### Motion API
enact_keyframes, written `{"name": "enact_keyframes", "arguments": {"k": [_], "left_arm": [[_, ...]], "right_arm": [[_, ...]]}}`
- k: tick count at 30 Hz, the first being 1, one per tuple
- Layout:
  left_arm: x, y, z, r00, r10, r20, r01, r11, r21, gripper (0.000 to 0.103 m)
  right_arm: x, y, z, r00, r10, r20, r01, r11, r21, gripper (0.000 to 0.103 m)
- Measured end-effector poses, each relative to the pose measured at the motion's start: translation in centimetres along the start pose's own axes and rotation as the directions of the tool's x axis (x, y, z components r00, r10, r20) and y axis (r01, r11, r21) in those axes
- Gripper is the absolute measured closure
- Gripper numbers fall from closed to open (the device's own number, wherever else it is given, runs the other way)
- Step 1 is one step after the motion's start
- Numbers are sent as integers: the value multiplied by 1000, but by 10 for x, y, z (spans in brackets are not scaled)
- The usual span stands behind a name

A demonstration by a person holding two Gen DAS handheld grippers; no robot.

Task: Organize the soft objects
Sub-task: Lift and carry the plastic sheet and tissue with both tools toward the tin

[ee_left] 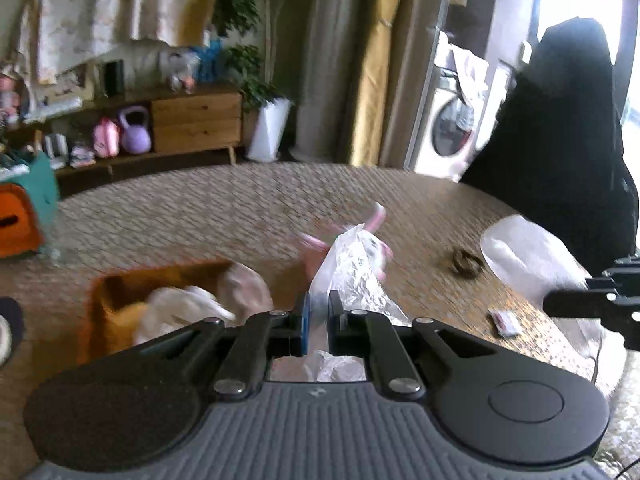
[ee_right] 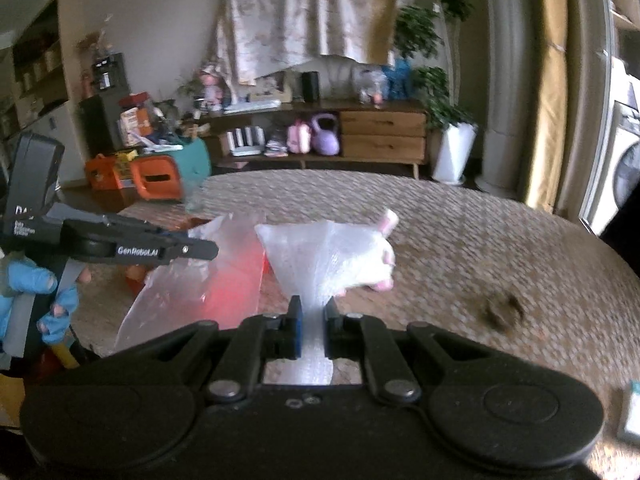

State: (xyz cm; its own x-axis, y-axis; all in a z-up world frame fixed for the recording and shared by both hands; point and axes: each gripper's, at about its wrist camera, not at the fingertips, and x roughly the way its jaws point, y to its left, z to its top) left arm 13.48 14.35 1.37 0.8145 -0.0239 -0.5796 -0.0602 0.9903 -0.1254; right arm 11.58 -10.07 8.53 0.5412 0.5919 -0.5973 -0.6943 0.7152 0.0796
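My left gripper (ee_left: 318, 300) is shut on a crumpled edge of a clear plastic bag (ee_left: 352, 276) lifted above the woven round table (ee_left: 200, 208). A white plush toy with pink ears (ee_left: 374, 240) shows through the film. In the right wrist view my right gripper (ee_right: 312, 308) is shut on another bunched part of the bag (ee_right: 320, 264), and the plush toy (ee_right: 380, 256) hangs inside it. The left gripper (ee_right: 212, 248) appears at the left of that view with the film spread below it. At the right edge of the left wrist view is the right gripper (ee_left: 554, 304), with plastic film behind it.
An orange box (ee_left: 100, 304) with white soft things in it sits on the table at the left. A small brown ring-shaped thing (ee_left: 466, 262) and a small packet (ee_left: 506, 320) lie to the right. A hand in a blue glove (ee_right: 28, 284) holds the left tool. A dark chair back (ee_left: 560, 120) stands beyond the table.
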Motion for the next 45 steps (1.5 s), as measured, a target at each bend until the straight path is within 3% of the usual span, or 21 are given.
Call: {"name": "enact_keyframes", "arguments": {"k": [6, 13, 22, 31, 38, 42, 45], "left_arm": [[-21, 39, 21, 993, 88, 79, -87, 996, -20, 94], [-30, 76, 37, 963, 218, 157, -216, 976, -31, 94], [1, 114, 30, 925, 360, 124, -357, 933, -46, 94], [28, 128, 27, 910, 401, 109, -398, 916, -48, 94], [53, 130, 17, 918, 391, 63, -389, 920, -38, 94], [67, 131, 7, 931, 363, 23, -362, 931, -45, 94], [76, 131, 1, 951, 308, -17, -308, 950, -41, 94]], "right_arm": [[17, 30, 23, 999, 44, 12, -43, 998, -42, 95], [46, 61, 39, 997, 76, -3, -76, 993, -91, 95], [98, 83, 46, 994, 81, -70, -87, 991, -97, 95], [160, 92, 61, 992, 57, -112, -65, 995, -74, 95], [203, 98, 56, 986, 40, -161, -51, 997, -61, 95], [219, 100, 45, 980, 36, -196, -49, 997, -63, 95], [226, 103, 39, 976, 33, -216, -50, 996, -72, 95]]}}
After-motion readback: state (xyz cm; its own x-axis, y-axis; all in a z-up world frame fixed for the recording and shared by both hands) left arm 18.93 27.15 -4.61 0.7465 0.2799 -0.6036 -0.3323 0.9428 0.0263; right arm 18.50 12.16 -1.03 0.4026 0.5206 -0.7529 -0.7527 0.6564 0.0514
